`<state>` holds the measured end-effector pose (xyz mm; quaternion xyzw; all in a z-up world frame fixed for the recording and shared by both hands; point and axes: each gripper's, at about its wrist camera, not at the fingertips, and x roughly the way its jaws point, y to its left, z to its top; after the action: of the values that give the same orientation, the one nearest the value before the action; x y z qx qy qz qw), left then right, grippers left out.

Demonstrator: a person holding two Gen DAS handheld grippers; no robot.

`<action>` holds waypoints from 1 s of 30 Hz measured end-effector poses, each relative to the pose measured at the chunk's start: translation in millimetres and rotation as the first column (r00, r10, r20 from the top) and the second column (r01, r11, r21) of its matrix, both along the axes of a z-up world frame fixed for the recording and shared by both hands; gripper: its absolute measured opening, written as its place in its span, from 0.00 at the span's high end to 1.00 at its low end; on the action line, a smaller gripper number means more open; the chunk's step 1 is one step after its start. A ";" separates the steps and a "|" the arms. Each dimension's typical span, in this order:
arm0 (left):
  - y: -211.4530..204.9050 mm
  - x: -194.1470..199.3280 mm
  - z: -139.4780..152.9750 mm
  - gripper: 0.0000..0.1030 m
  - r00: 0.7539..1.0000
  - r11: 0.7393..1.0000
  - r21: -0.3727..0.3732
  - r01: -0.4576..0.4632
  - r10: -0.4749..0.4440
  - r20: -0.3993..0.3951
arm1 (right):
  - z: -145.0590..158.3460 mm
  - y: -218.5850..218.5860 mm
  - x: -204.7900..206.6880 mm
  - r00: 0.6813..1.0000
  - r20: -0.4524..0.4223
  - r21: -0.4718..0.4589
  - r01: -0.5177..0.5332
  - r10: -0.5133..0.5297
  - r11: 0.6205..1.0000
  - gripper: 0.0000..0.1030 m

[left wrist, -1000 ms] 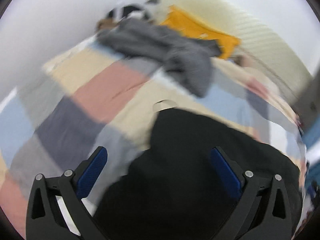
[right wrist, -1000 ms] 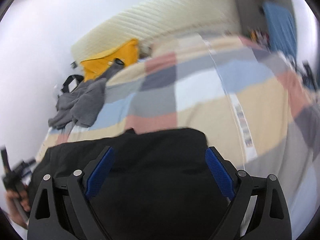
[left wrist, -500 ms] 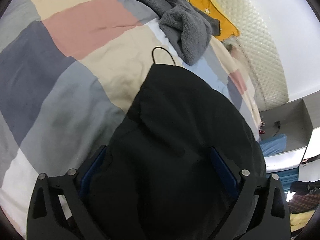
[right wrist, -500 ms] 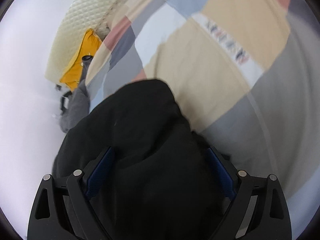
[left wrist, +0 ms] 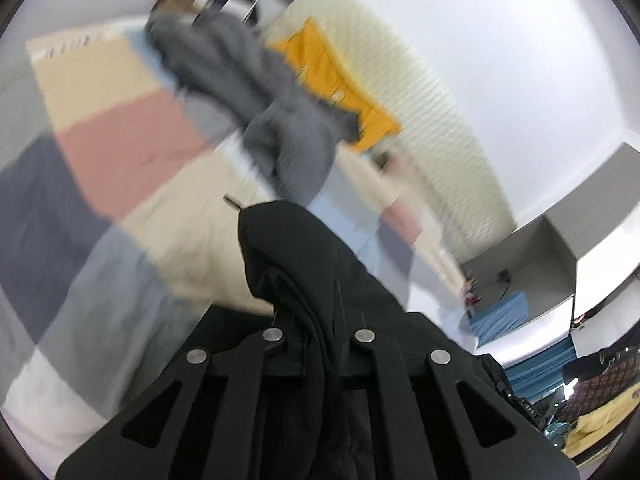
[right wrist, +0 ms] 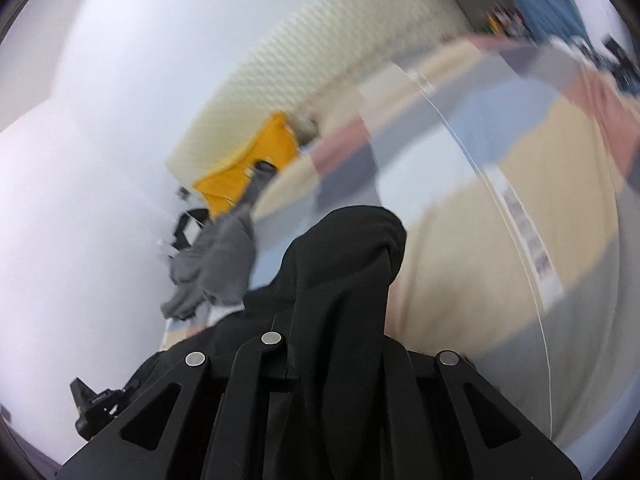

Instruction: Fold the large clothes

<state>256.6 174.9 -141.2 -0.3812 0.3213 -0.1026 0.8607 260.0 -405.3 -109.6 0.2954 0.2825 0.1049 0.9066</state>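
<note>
A large black garment [left wrist: 304, 256] is bunched up between the jaws of my left gripper [left wrist: 320, 336], which is shut on it; the fold rises in front of the camera above the patchwork bedspread [left wrist: 132, 140]. My right gripper [right wrist: 332, 340] is shut on another part of the same black garment [right wrist: 348, 248], which stands up as a rounded fold. The blue finger pads are hidden by the cloth in both views.
A grey fleece garment [left wrist: 256, 92] lies crumpled at the far side of the bed, also in the right wrist view [right wrist: 220, 264]. A yellow cloth [left wrist: 340, 80] leans on the cream quilted headboard [left wrist: 420, 92]. A grey shelf unit [left wrist: 532, 256] stands at the right.
Both grippers were open over the black garment; both have closed on it and lifted it, so the cloth now bunches between the jaws. Both cameras tilted up toward the headboard.
</note>
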 end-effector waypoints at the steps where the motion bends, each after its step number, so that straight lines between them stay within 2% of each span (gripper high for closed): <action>1: -1.4 1.0 6.1 0.95 1.000 1.000 0.015 -0.006 0.006 0.027 | 4.1 2.8 2.4 1.000 0.012 -0.025 0.002 -0.002 1.000 0.93; 3: -3.7 4.5 16.7 0.95 0.997 0.998 0.054 -0.028 0.024 0.074 | 11.1 7.4 13.4 1.000 0.024 -0.085 0.018 -0.016 0.996 0.93; 5: -8.2 15.4 21.1 0.95 0.995 0.995 0.091 -0.047 0.039 0.091 | 7.8 10.5 26.4 0.999 -0.005 -0.142 0.037 -0.038 0.989 0.93; 9: -13.7 38.2 11.0 0.95 0.999 0.990 0.133 -0.039 0.036 0.030 | -19.3 13.4 46.5 0.994 -0.084 -0.260 0.043 -0.067 0.965 0.93; 13: -19.6 53.9 -12.0 0.94 0.996 0.972 0.232 -0.049 0.064 -0.059 | -52.2 3.2 56.9 0.983 -0.169 -0.249 0.028 -0.072 0.968 0.93; 15: -23.1 51.2 -26.6 0.93 0.990 0.966 0.255 -0.041 0.073 -0.117 | -74.1 1.9 64.4 0.967 -0.246 -0.268 0.001 -0.069 0.963 0.93; 18: -25.9 50.2 -47.4 0.92 0.976 0.957 0.288 -0.036 0.095 -0.195 | -96.0 -5.6 65.3 0.950 -0.306 -0.228 -0.016 -0.056 0.974 0.94; 23: -23.1 48.8 -53.1 0.90 0.970 0.957 0.288 -0.029 0.097 -0.224 | -109.3 -10.8 65.3 0.937 -0.346 -0.199 -0.020 -0.051 0.980 0.94; 30: -31.1 38.9 -46.9 0.90 0.976 0.939 0.344 -0.012 0.086 -0.200 | -95.2 -11.0 51.4 0.943 -0.327 -0.217 -0.015 -0.059 0.976 0.93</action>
<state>295.5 143.8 -188.0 -0.2430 0.4147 0.0174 0.8767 311.4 -416.3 -204.8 0.2116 0.4374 0.0122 0.8739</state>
